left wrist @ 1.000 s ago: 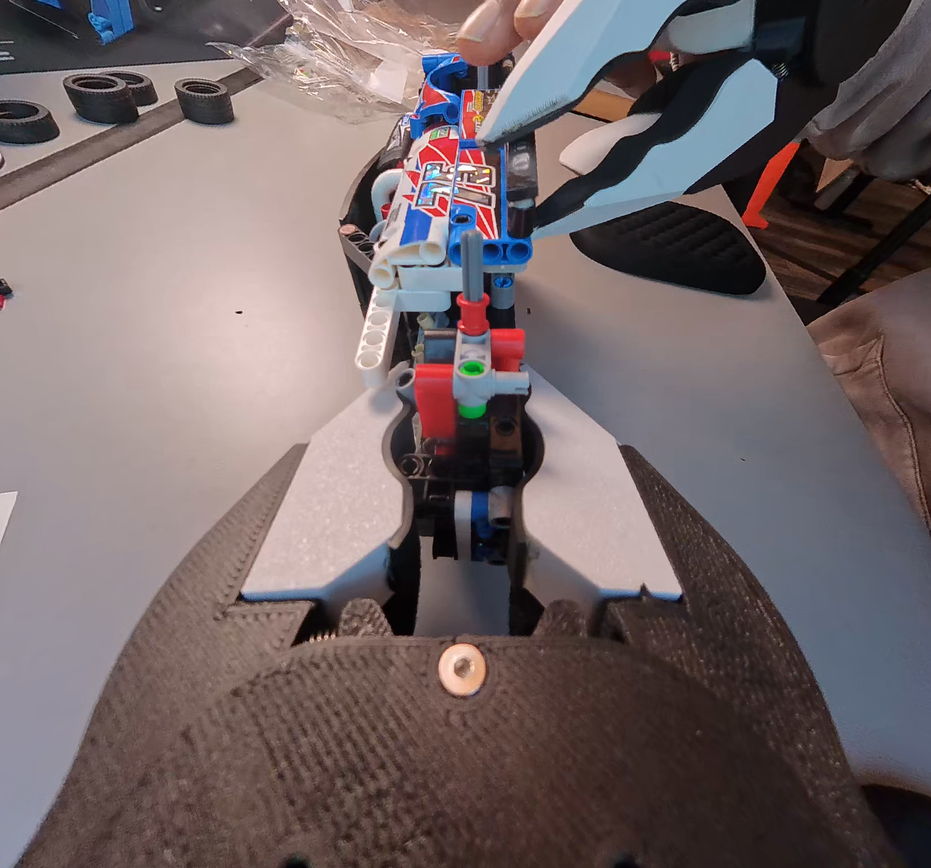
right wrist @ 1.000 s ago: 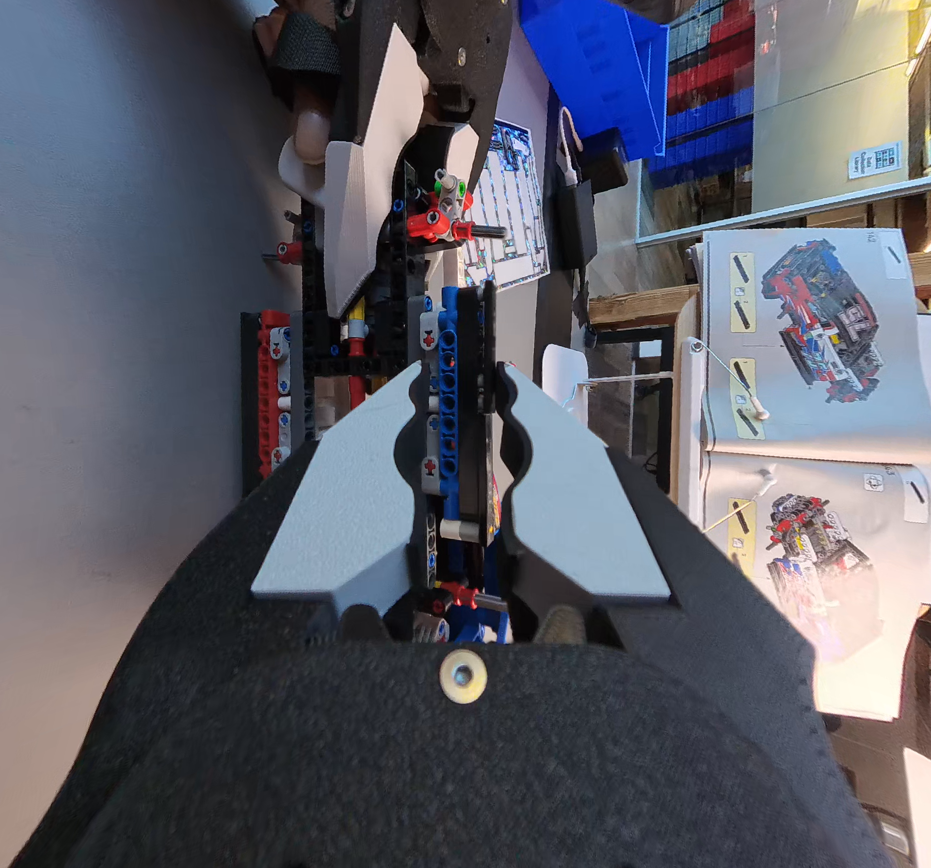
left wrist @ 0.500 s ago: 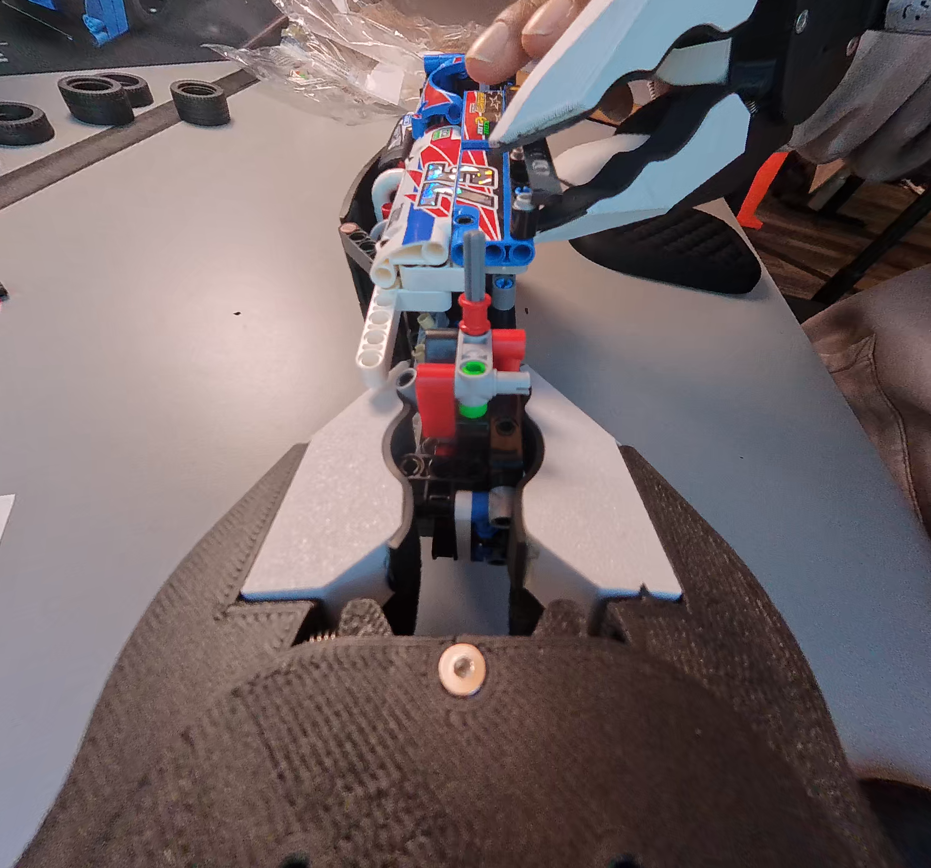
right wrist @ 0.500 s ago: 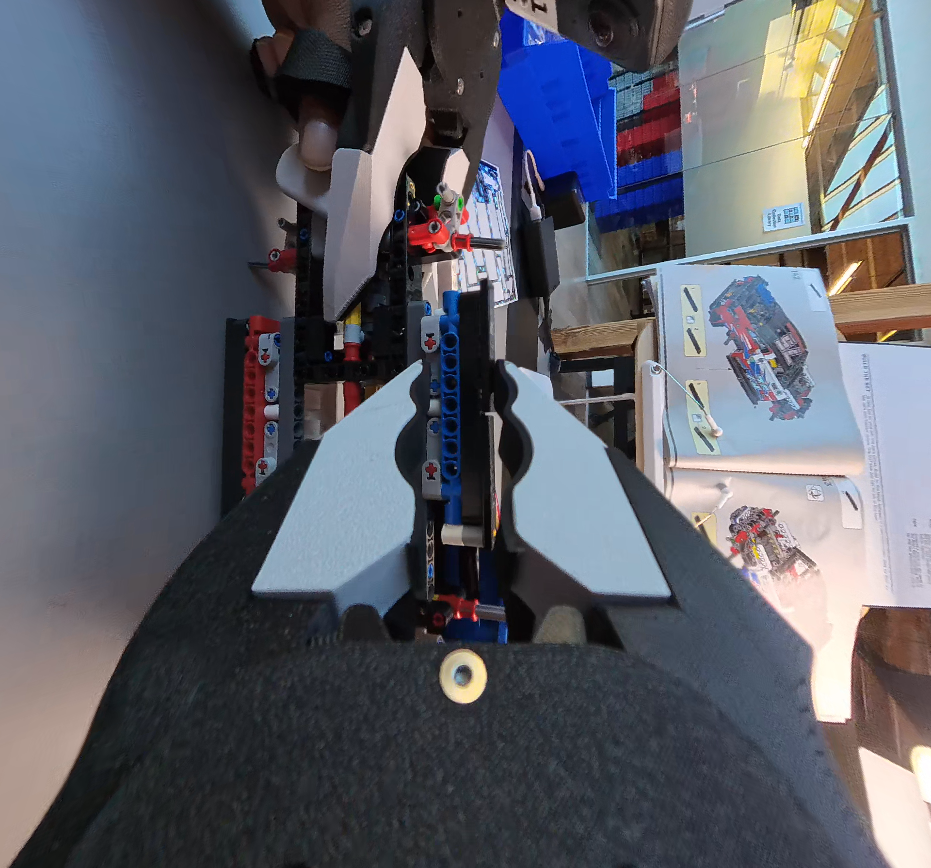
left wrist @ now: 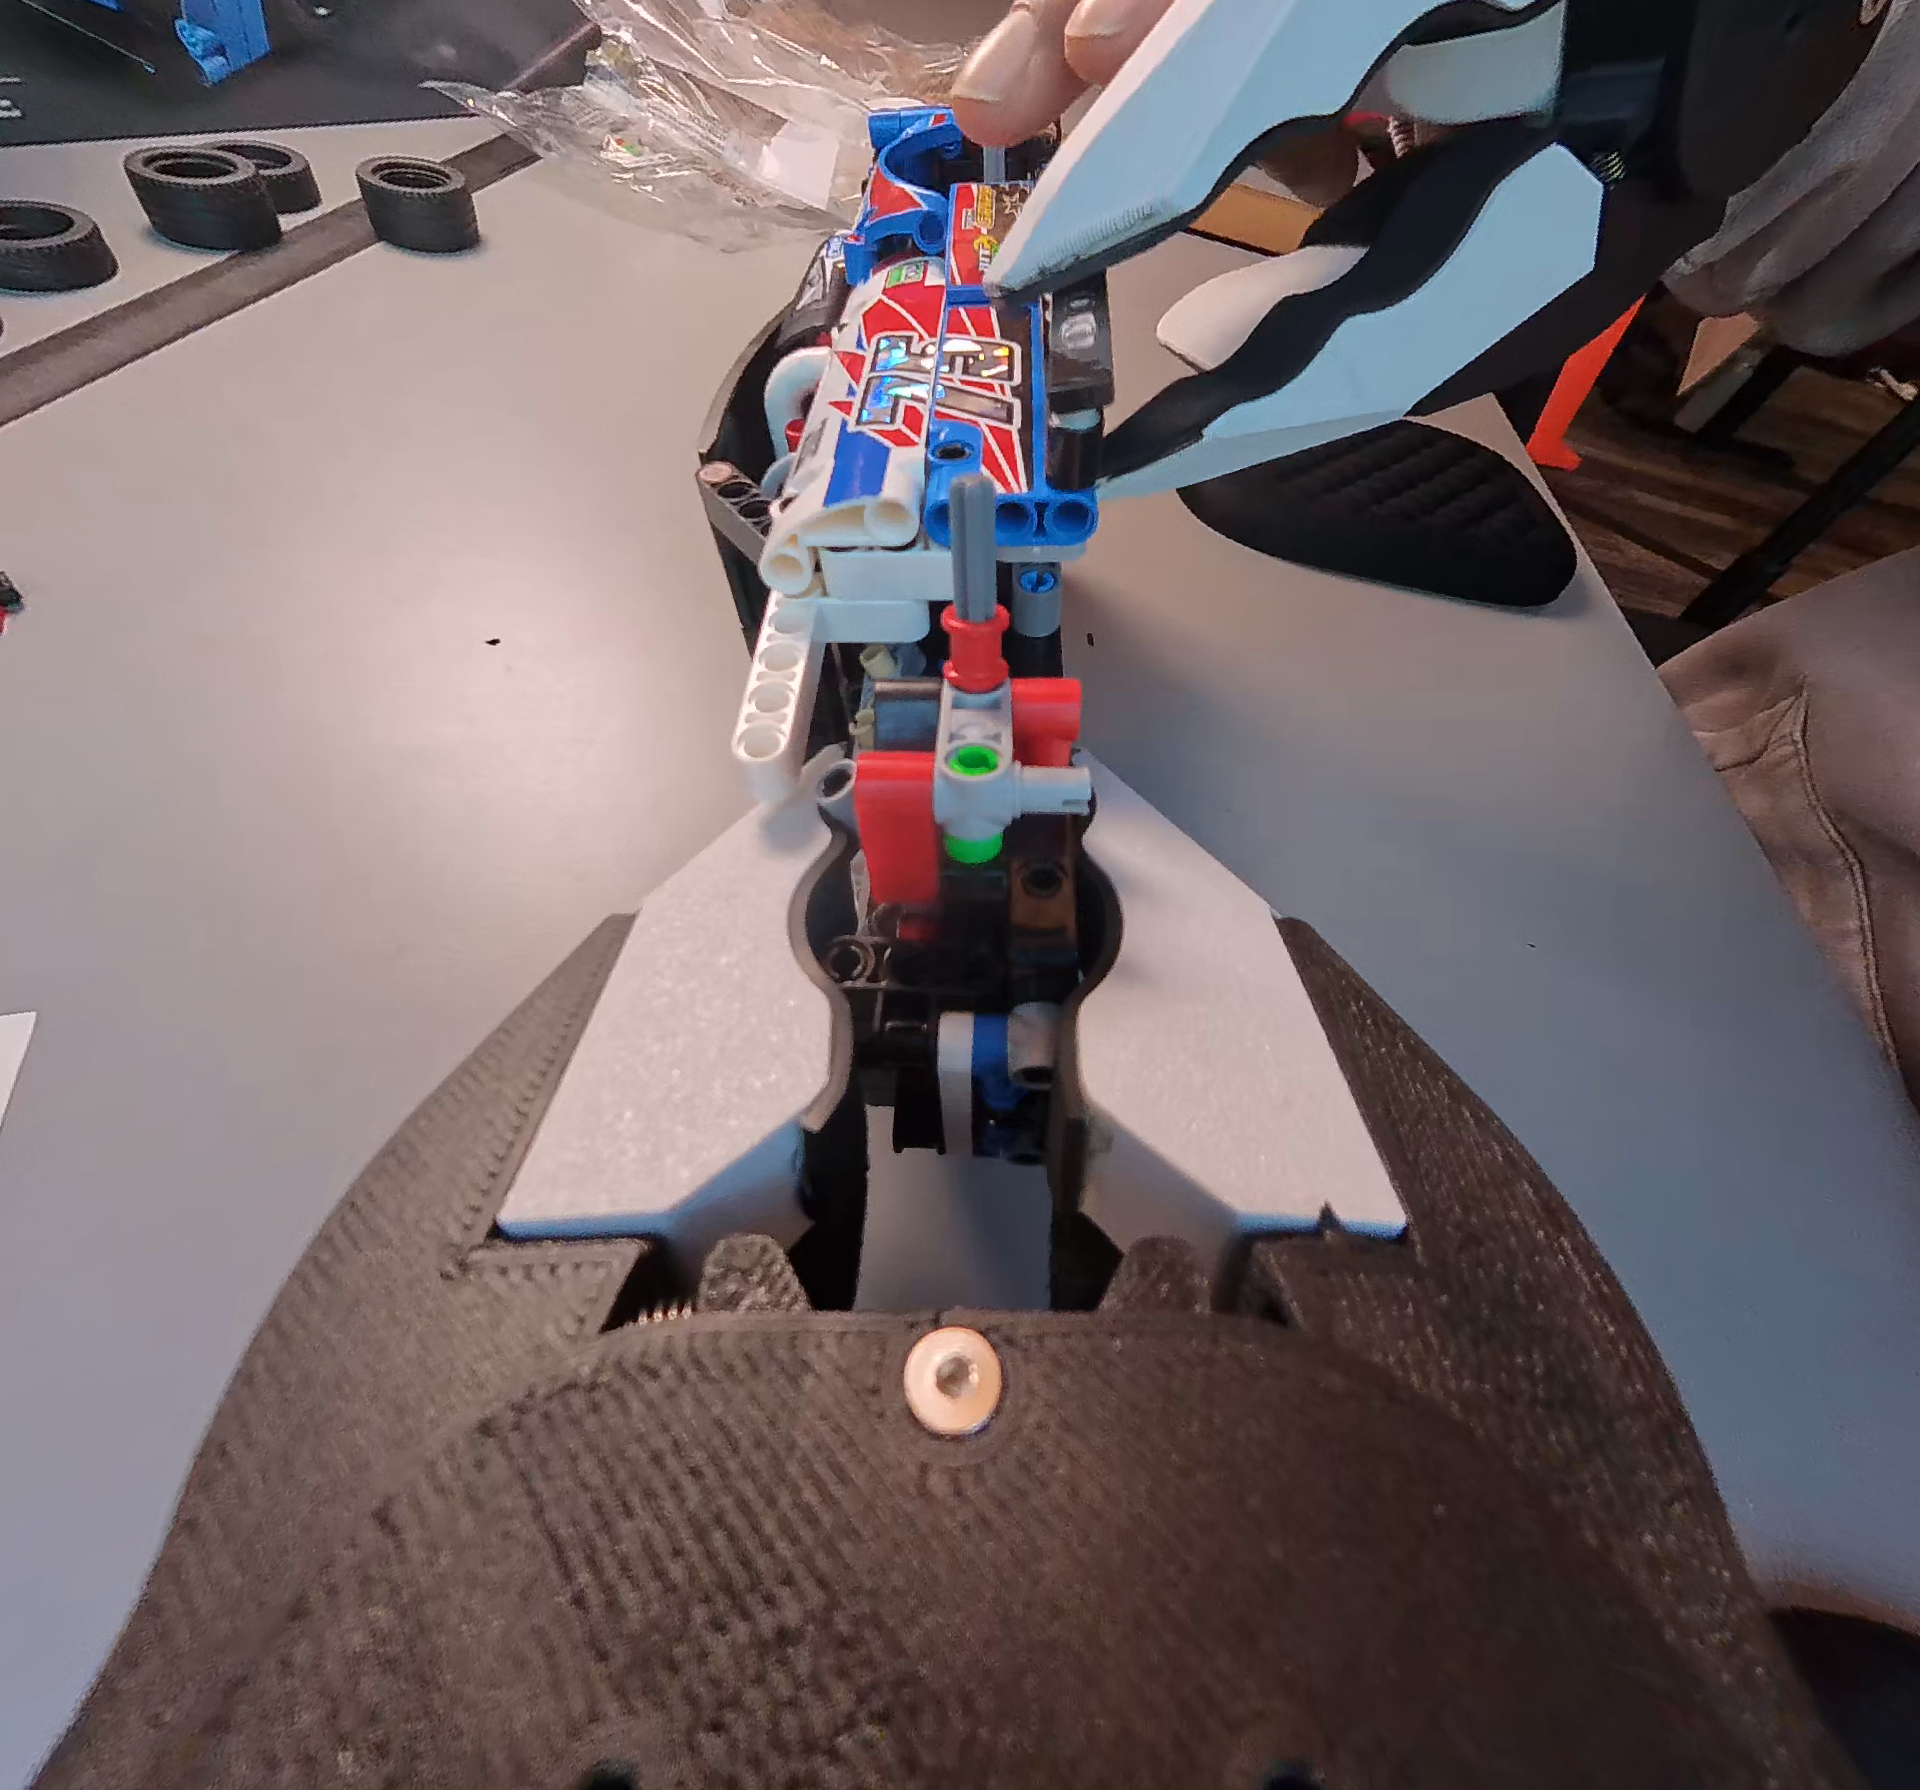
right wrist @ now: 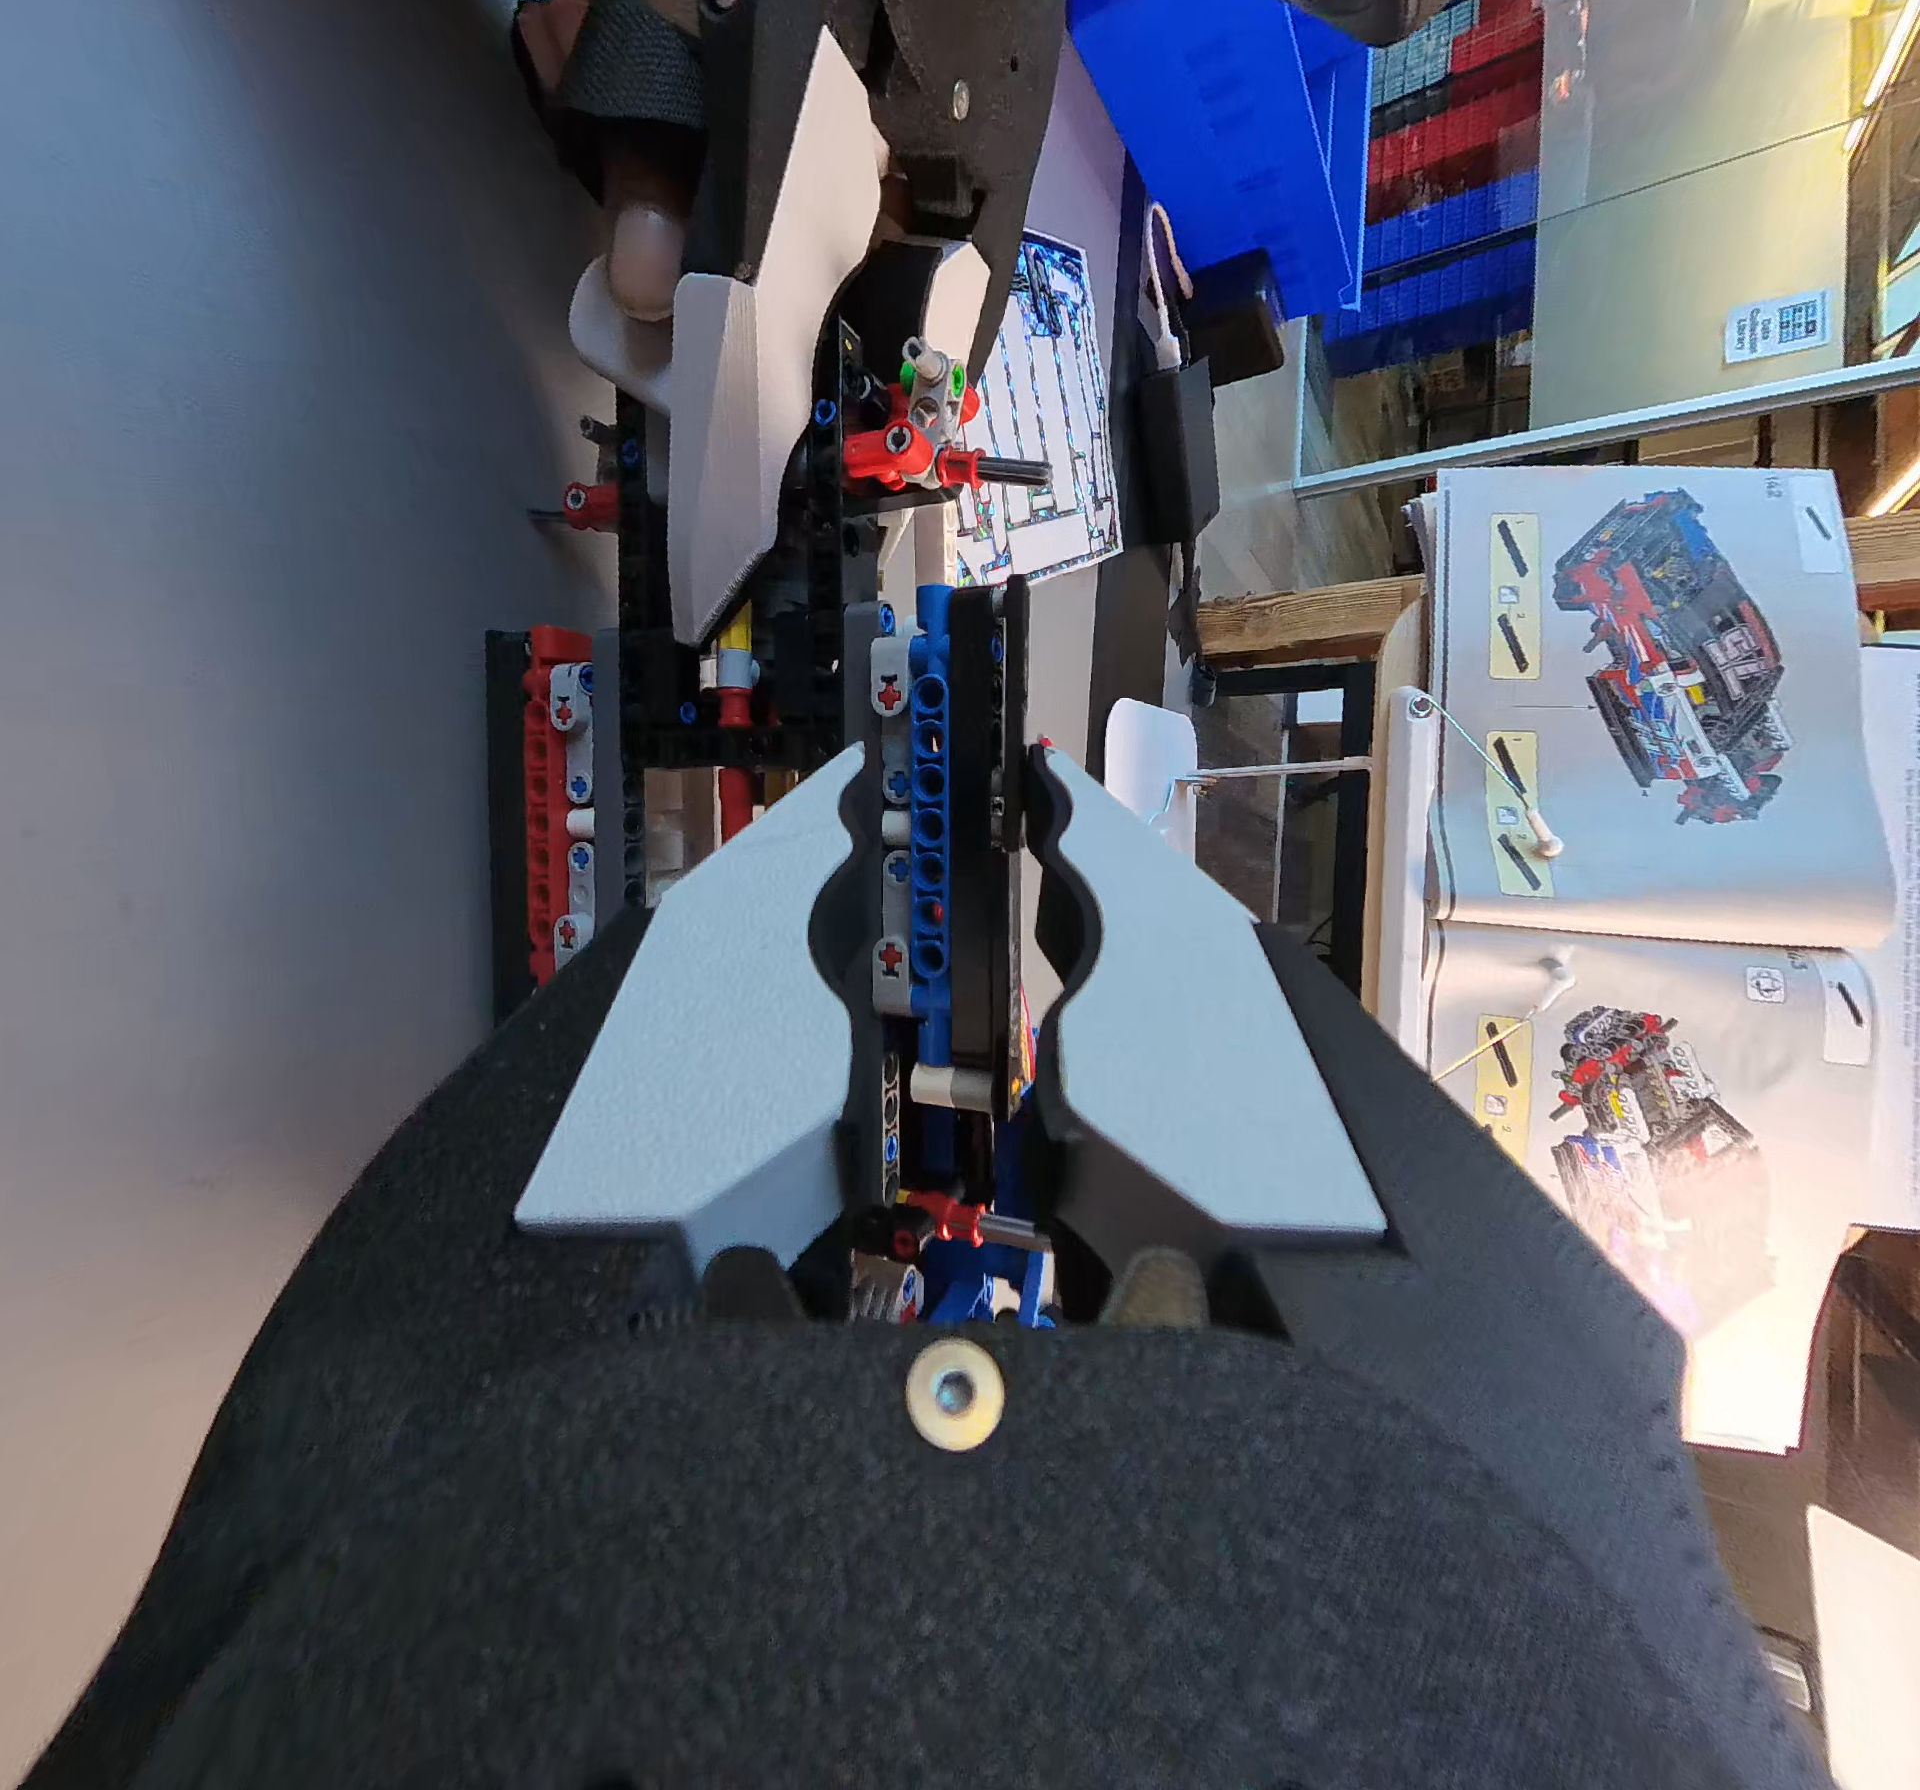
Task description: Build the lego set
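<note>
Grey table (left wrist: 312,701); left gripper (left wrist: 951,919) clamped on lego car (left wrist: 935,410) chassis end, steadying; right gripper (right wrist: 945,909) pinching door side for pressing.

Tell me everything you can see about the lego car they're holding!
The lego car is a half-built plastic model, turned on its side above the grey table. Its shell is blue, red and white with shiny stickers; black beams, red and grey connectors, a green pin and a grey axle show at the near end. The left gripper is clamped on that end, the right gripper on a blue and black side beam. A fingertip presses its far end.
</note>
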Motion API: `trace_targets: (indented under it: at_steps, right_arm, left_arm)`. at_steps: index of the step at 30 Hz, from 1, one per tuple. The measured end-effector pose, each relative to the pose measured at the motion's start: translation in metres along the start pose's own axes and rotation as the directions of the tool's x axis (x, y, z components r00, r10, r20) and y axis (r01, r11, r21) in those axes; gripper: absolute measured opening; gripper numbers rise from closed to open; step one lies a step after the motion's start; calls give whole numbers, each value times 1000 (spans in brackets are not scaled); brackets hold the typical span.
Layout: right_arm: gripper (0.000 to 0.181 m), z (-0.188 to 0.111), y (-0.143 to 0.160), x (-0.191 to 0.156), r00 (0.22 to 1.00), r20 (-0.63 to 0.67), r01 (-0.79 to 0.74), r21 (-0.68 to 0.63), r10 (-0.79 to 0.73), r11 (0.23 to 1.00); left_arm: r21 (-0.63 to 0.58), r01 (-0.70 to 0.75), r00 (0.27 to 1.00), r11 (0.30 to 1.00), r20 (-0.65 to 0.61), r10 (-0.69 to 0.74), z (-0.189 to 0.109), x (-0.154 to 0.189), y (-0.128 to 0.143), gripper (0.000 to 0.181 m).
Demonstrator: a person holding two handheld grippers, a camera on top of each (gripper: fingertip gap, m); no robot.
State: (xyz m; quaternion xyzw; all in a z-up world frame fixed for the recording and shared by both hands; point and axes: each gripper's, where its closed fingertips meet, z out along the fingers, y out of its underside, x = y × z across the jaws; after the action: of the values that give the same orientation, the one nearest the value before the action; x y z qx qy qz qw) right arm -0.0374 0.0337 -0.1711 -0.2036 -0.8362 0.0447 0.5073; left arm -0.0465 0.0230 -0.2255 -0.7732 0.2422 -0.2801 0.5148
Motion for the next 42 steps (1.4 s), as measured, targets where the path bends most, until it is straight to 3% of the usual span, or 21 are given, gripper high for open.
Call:
trace_targets:
  at_steps: [11,19,23,29,32,35,37,39,42]
  right_arm:
    - [32,0,2,-3,998,25,50,13,-50,999]
    - [46,1,8,-10,974,-1,226,84,-227,970]
    - [39,-1,8,-12,956,-17,292,93,-291,952]
    - [36,-6,3,-8,991,29,123,142,-129,982]
    - [41,-14,-2,-5,981,178,-107,165,77,980]
    - [33,-30,-16,7,839,418,-437,134,349,889]
    - [30,-37,-22,15,723,539,-546,62,433,835]
    - [20,-38,-22,16,662,608,-541,-18,439,841]
    - [1,-26,-22,18,641,635,-493,-92,432,865]
  left_arm:
    - [-1,0,1000,1000,-2,0,0,1,0,34]
    - [-7,-12,1000,1000,-28,12,0,3,1,34]
    - [-14,-29,999,999,-35,29,1,6,1,34]
    - [-10,-22,999,1000,-31,22,-1,4,1,34]
    - [-8,-41,999,999,-25,41,-1,5,1,34]
    - [-11,-76,997,997,-15,75,-1,8,1,34]
    - [-12,-113,994,994,-5,113,-1,9,1,34]
    - [-17,-159,987,987,8,159,-1,12,1,34]
    - [-23,-202,979,979,22,202,-1,15,0,34]
